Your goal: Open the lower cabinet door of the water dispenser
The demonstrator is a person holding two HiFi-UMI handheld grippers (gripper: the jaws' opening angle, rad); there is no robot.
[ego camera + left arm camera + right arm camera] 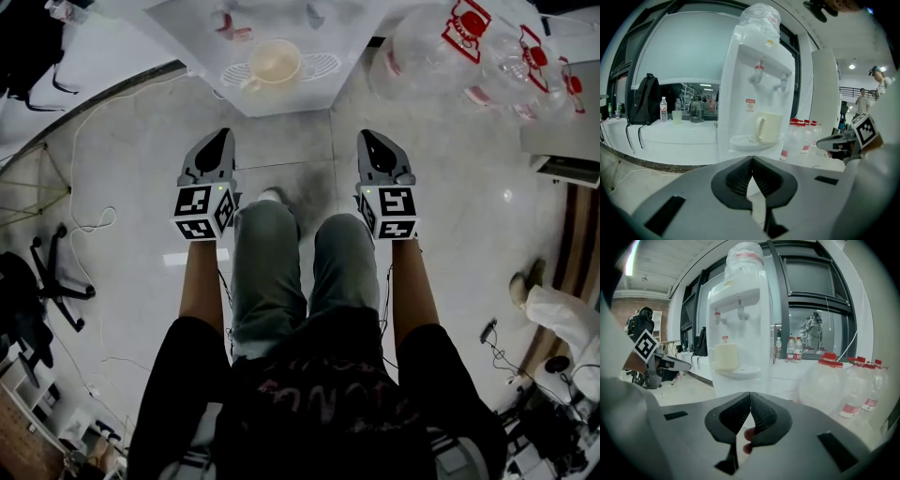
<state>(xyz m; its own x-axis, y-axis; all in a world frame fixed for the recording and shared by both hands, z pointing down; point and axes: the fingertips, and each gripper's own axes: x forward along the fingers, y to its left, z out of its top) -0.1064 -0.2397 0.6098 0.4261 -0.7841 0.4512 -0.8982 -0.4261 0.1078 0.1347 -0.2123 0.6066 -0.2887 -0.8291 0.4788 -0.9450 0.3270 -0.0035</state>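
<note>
Water dispenser [291, 94] stands on the floor just ahead of the person, a cream mug [275, 62] on its drip tray; its lower cabinet door lies out of sight. Left gripper [219, 138] and right gripper [374, 139], both closed and empty, point toward it side by side, apparently poised to reach for the door.

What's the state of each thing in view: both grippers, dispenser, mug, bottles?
left hand-held gripper: jaws together, nothing between them.
right hand-held gripper: jaws together, nothing between them.
water dispenser: upright; lower cabinet door hidden behind the grippers, cannot tell.
top bottle: seated neck-down on the dispenser.
mug: upright on the drip tray.
spare bottles: upright, capped.
</note>
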